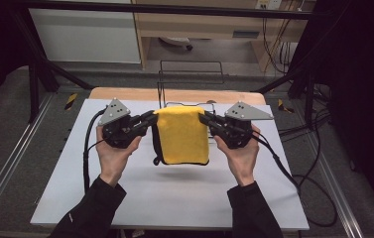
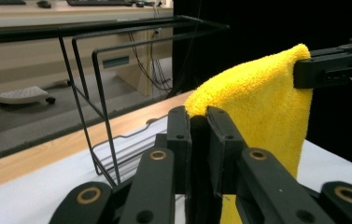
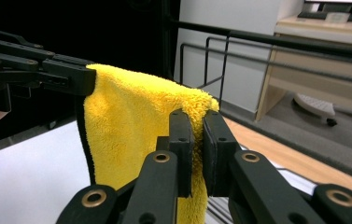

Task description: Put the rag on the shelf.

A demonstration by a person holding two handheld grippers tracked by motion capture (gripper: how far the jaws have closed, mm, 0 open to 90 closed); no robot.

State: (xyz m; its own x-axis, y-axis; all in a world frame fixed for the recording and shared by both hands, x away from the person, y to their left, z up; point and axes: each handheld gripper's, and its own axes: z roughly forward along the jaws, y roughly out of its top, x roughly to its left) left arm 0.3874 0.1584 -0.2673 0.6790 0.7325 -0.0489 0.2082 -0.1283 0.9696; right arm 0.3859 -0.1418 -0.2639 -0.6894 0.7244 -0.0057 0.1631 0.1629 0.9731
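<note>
High view looks down and forward over the table (image 1: 174, 198); both gripper views sit low, close to the towel (image 1: 182, 136), facing each other across it

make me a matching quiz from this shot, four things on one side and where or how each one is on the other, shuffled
Things:
1. yellow towel
2. black wire rack
3. left hand-held gripper
4. white table

States:
A. stands at the table's far edge
B. clamped on the towel's left top corner
C. hangs lifted between both grippers
D. lies under the hanging towel

Pairs: 1-C, 2-A, 3-B, 4-D
</note>
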